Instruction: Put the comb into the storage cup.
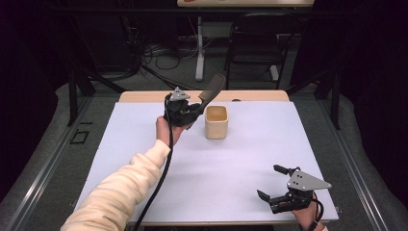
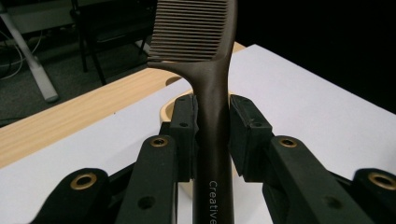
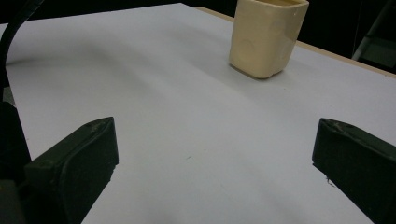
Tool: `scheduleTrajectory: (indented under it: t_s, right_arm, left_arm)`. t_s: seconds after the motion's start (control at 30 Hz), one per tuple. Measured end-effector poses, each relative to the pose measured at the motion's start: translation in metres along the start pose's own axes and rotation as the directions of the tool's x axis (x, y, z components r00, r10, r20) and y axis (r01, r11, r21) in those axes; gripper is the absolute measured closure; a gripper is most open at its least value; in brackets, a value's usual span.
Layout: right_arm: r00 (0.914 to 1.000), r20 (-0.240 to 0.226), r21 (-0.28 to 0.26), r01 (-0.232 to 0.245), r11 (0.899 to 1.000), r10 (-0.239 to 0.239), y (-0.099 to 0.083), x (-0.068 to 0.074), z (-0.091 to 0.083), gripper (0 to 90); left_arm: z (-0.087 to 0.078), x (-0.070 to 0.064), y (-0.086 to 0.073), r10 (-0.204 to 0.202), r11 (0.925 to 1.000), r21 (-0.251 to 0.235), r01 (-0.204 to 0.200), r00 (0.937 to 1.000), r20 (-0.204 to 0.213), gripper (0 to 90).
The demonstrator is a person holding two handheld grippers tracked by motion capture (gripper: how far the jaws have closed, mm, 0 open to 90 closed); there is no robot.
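A dark brown comb (image 1: pixel 211 89) (image 2: pixel 211 84) is held by its handle in my left gripper (image 1: pixel 195 108) (image 2: pixel 211 130), which is shut on it. The comb's toothed end points up and away, over the back edge of the table. Just right of the left gripper stands a cream square cup (image 1: pixel 216 121) (image 3: pixel 268 35), its rim partly visible behind the jaws in the left gripper view. My right gripper (image 1: pixel 273 182) (image 3: pixel 217 158) rests open near the table's front right corner, nothing between its jaws, facing the cup from afar.
A white sheet (image 1: pixel 240 159) covers the wooden table (image 1: pixel 144 96). Behind the table are a dark chair (image 1: pixel 257 43), a white table leg (image 1: pixel 199 48) and cables on the floor. A cream sleeve (image 1: pixel 120 192) reaches in from the bottom left.
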State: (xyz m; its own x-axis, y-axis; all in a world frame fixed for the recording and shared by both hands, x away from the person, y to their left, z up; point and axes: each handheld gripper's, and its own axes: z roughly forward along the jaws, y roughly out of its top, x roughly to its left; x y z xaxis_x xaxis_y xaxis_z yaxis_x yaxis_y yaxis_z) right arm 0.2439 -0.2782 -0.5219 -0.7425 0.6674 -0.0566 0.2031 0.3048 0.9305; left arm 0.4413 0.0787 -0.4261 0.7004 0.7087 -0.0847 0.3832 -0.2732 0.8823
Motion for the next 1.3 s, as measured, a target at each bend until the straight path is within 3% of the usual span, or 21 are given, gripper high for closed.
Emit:
scheduleTrajectory:
  t_s: [0.83, 1.3]
  right_arm:
    - [1.0000, -0.001, 0.001, -0.001, 1.000, 0.001, 0.000, 0.000, 0.000, 0.0]
    - [1.0000, 0.000, 0.001, -0.003, 1.000, 0.003, 0.000, 0.000, 0.000, 0.0]
  left_arm:
    - [0.022, -0.014, 0.008, 0.017, 0.9967, -0.080, -0.017, 0.9998, 0.011, 72.6]
    - [0.035, -0.017, 0.012, 0.017, 0.9909, -0.134, -0.014, 0.9997, 0.019, 72.6]
